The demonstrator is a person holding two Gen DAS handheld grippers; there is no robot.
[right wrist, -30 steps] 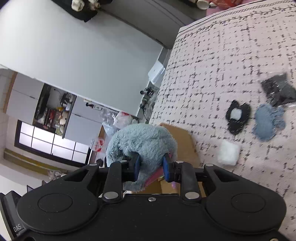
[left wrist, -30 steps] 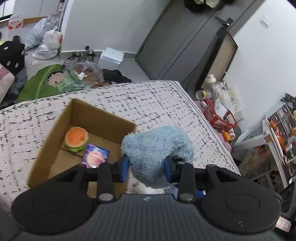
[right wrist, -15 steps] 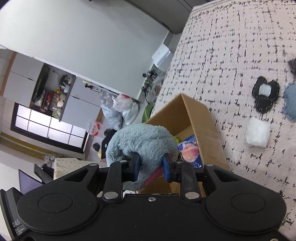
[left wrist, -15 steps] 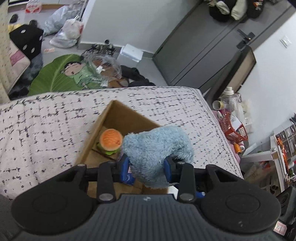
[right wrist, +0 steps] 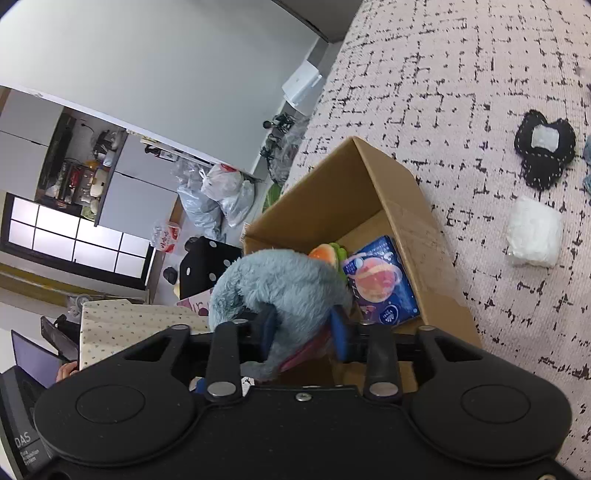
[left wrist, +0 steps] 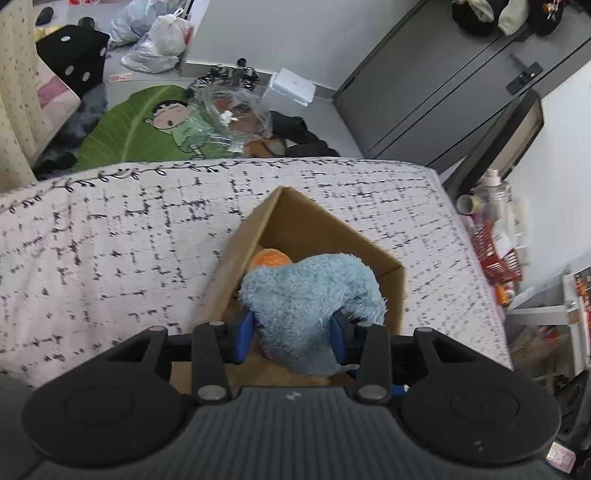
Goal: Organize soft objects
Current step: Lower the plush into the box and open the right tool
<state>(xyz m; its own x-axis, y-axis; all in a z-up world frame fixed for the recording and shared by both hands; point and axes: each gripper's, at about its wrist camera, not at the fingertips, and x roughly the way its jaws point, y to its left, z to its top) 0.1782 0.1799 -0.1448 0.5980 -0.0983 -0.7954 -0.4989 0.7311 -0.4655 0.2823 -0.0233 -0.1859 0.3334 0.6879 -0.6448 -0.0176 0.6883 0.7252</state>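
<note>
The blue fingers of the left gripper pinch a fluffy blue plush toy from both sides, with the pile bulging out above them. The jaws have just been opening a little, yet the toy still fills the gap and the pads still press on it. The fingers of the right gripper hold another part of the same plush toy, a grey-blue furry body with a strip of pink showing below. These jaws have also just been opening, with the toy still between them and the pads against its fur.

The toy hangs over an open cardboard box, partly inside its walls. The box stands on a bed covered in a pale cloth with black dashes. Inside the box lie a small plush hamburger and a blue packet printed with a pink planet.

On the bed to the right of the box, well apart from it, lie a white square pad and a black stitched pouch.

Beyond the bed, the floor holds a green leaf-shaped cushion and tied plastic bags.
</note>
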